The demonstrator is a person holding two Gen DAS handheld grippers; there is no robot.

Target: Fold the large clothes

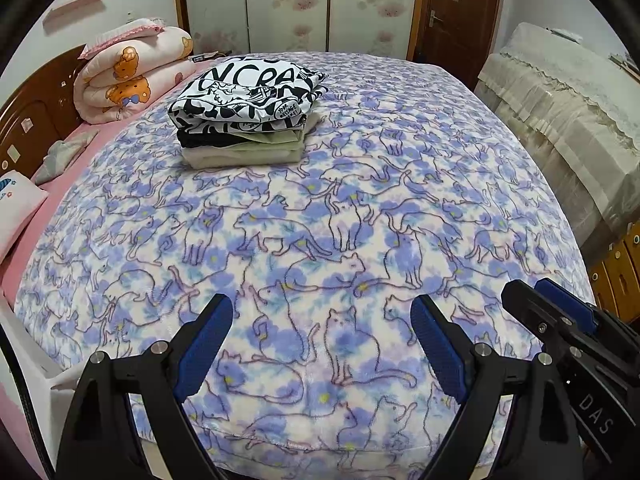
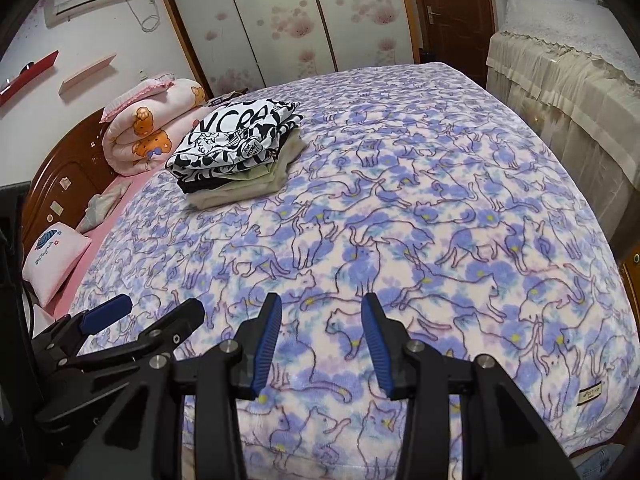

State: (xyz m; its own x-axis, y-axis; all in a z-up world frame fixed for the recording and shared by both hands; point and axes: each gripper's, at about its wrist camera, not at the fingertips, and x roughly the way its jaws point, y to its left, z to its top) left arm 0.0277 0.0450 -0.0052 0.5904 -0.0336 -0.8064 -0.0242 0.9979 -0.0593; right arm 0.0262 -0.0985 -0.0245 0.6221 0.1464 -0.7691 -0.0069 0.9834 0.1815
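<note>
- The bed (image 1: 320,220) fills both views, covered by a blanket (image 2: 400,220) printed with purple cats and flowers; no loose garment lies spread on it.
- A covered cabinet (image 1: 560,112) sits at the right edge of the frame, with wardrobe doors (image 2: 256,20) along the top.
- A rolled quilt (image 1: 128,76) with bear prints lies in the upper left, by the headboard.
- The stack of folded clothes (image 1: 248,112) sits left of centre in the upper part of the frame, squared and tidy, well apart from both tools.
- The left tool (image 1: 322,344) hangs over the near edge of the bed, jaws wide apart with nothing between them.
- The right tool (image 2: 321,344) is just beside it, jaws partly apart and also empty.
- Judging by the neat stack and bare blanket, the folding looks finished or between garments. To do the next one well, lay it flat in the open middle, smooth it, and grip two corners evenly before folding.
- Readable writing: large letters "NCRA" on the top black-and-white garment, "DAS" on a tool body at lower right in the left view. A small blanket tag (image 2: 593,394) is too small to read.
</note>
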